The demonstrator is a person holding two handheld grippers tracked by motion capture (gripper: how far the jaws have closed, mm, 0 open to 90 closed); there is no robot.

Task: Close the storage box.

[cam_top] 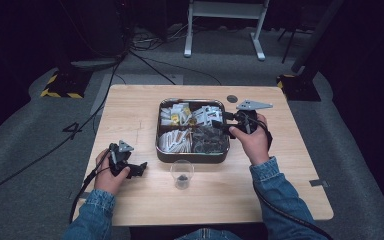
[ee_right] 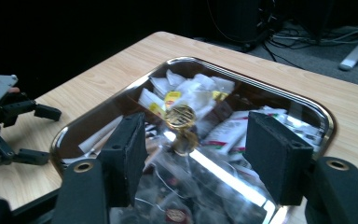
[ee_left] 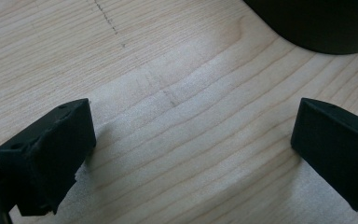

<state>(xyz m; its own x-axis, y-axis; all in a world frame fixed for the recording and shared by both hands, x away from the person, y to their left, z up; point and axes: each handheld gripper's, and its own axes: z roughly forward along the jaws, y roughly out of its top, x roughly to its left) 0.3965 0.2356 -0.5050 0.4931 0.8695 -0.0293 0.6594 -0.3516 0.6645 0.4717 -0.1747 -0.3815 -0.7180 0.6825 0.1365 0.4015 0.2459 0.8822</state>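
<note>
A metal tin point(cam_top: 192, 156) with four compartments of sachets stands mid-table; a brass knob point(ee_right: 181, 117) rises at its centre. My right gripper point(cam_top: 221, 122) hovers open over the tin's right side, its jaws spread either side of the knob in the right gripper view point(ee_right: 198, 154), nothing held. My left gripper point(cam_top: 139, 168) rests low on the table at the left, open, with bare wood between its jaws point(ee_left: 193, 144). A small clear glass cup point(cam_top: 182, 173) with something dark in its bottom stands in front of the tin.
A dark round disc point(cam_top: 232, 98) lies on the table behind the tin. The tin's dark wall point(ee_left: 317, 23) shows at the top right of the left gripper view. Cables and a white stand point(cam_top: 225, 25) are on the floor beyond the table point(cam_top: 290, 185).
</note>
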